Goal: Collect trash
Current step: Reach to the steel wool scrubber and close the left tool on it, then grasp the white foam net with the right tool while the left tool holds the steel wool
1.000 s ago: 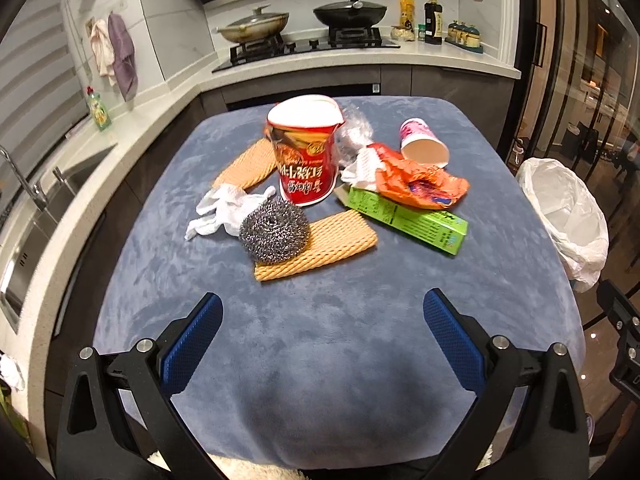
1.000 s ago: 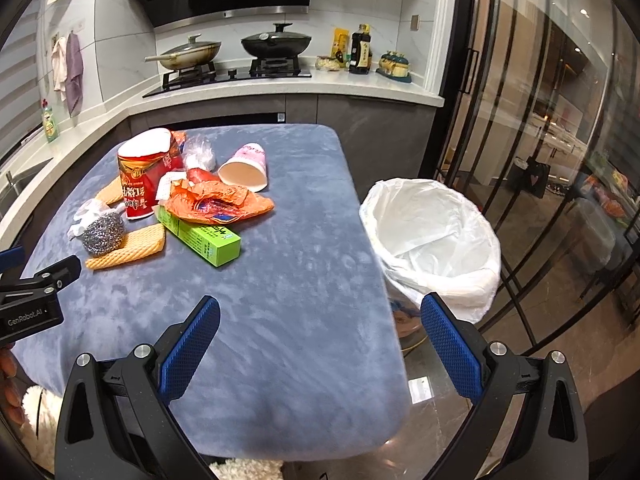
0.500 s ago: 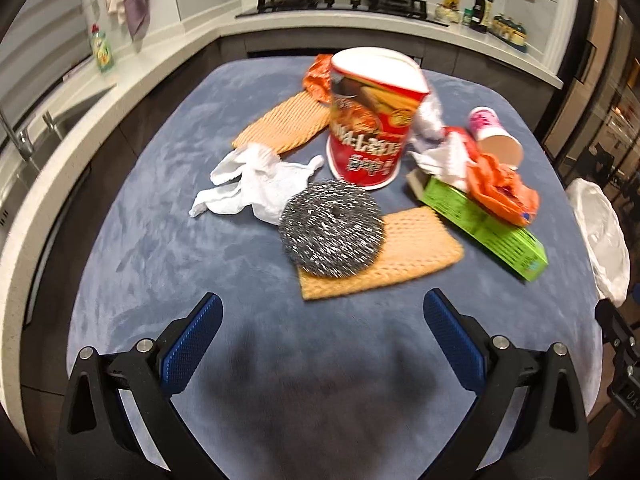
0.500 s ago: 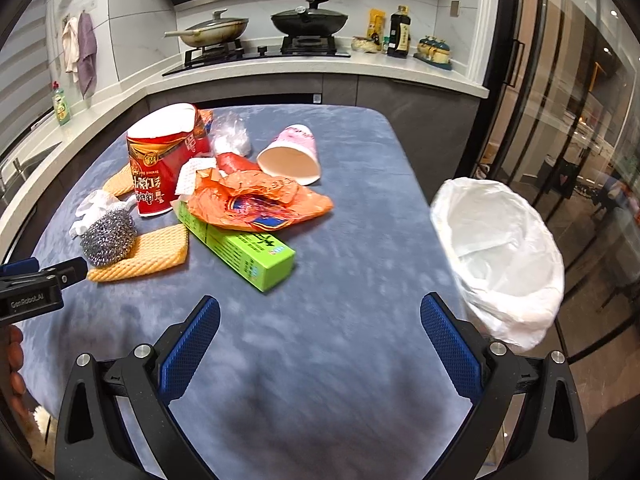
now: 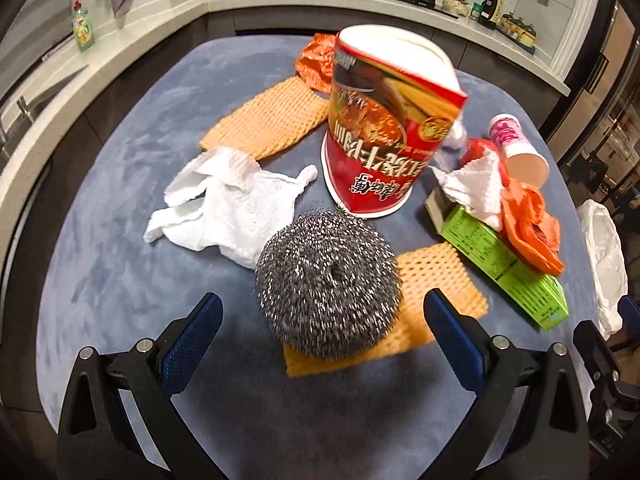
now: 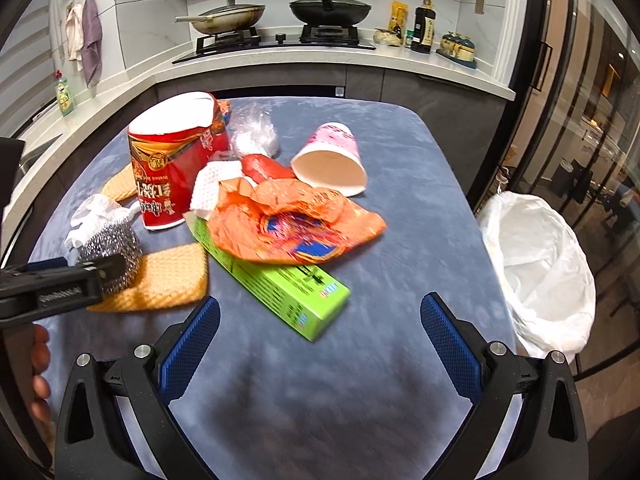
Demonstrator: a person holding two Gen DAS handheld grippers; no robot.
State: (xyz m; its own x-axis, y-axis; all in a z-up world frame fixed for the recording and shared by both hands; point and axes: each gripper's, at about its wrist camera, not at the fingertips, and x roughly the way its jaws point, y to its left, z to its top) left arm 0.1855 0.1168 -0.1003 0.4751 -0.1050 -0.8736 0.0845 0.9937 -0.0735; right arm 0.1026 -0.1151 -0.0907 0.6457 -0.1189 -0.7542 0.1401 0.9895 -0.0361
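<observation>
Trash lies in a heap on the blue-grey table [image 5: 100, 264]. A steel wool ball [image 5: 328, 284] rests on an orange foam net [image 5: 436, 280], and my open left gripper [image 5: 322, 320] hovers right over it, one finger on each side. Behind stand a red noodle cup [image 5: 384, 128], a white tissue [image 5: 232, 204] and a second foam net [image 5: 268, 116]. My right gripper [image 6: 320, 320] is open just short of a green box [image 6: 280, 280], which carries an orange wrapper [image 6: 296, 224]. A pink paper cup [image 6: 332, 160] lies on its side.
A bin lined with a white bag [image 6: 536, 264] stands off the table's right edge. A kitchen counter [image 6: 320, 56] with a hob and two pans runs behind. The left gripper's body [image 6: 52, 288] and a hand [image 6: 38, 376] show at the right wrist view's left.
Both grippers have moved forward over the table toward the heap. The left one has closed in on the steel wool ball, the right one on the green box. Both have stayed open.
</observation>
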